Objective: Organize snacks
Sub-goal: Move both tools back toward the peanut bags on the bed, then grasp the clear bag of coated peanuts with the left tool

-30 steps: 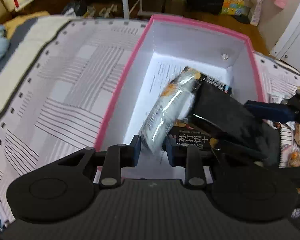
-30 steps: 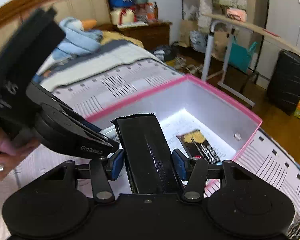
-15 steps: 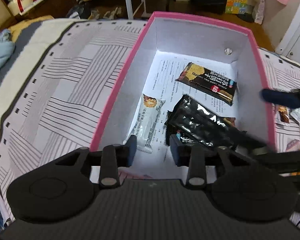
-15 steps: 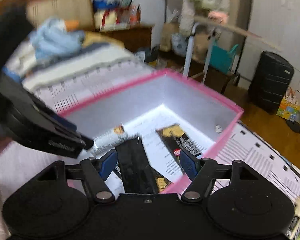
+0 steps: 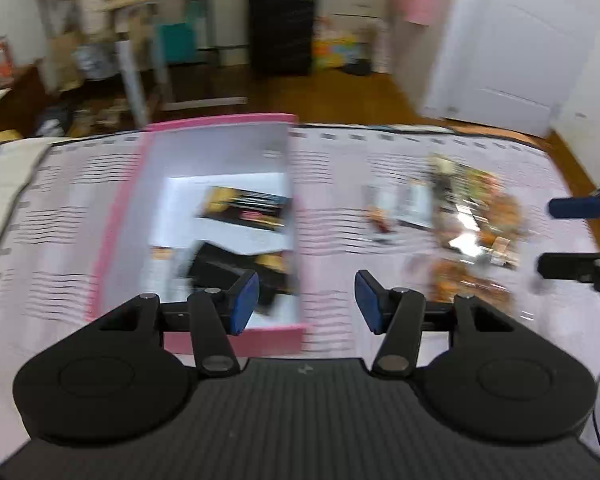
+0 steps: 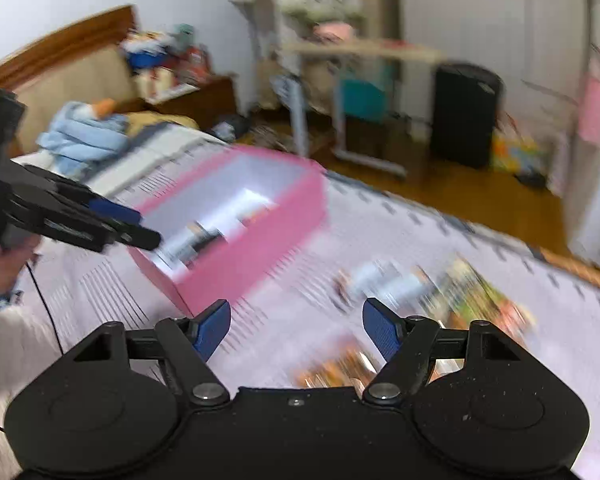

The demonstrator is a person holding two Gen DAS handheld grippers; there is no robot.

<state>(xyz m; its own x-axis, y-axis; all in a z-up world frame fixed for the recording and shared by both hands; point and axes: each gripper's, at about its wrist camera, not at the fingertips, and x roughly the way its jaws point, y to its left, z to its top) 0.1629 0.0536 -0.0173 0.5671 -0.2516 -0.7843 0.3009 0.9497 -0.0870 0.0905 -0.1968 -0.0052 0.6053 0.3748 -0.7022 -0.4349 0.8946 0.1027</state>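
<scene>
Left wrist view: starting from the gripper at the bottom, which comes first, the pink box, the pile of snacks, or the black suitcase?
1. The pink box is nearest the left gripper, its near corner just by the left finger.
2. The pile of snacks lies farther out, to the right on the bedspread.
3. The black suitcase is farthest, standing on the floor beyond the bed.

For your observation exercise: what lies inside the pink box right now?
Inside the pink box, on a white printed sheet, lie a dark orange-ended packet and a black packet. The left gripper and the near wall hide the front part; blur hides finer detail.
</scene>
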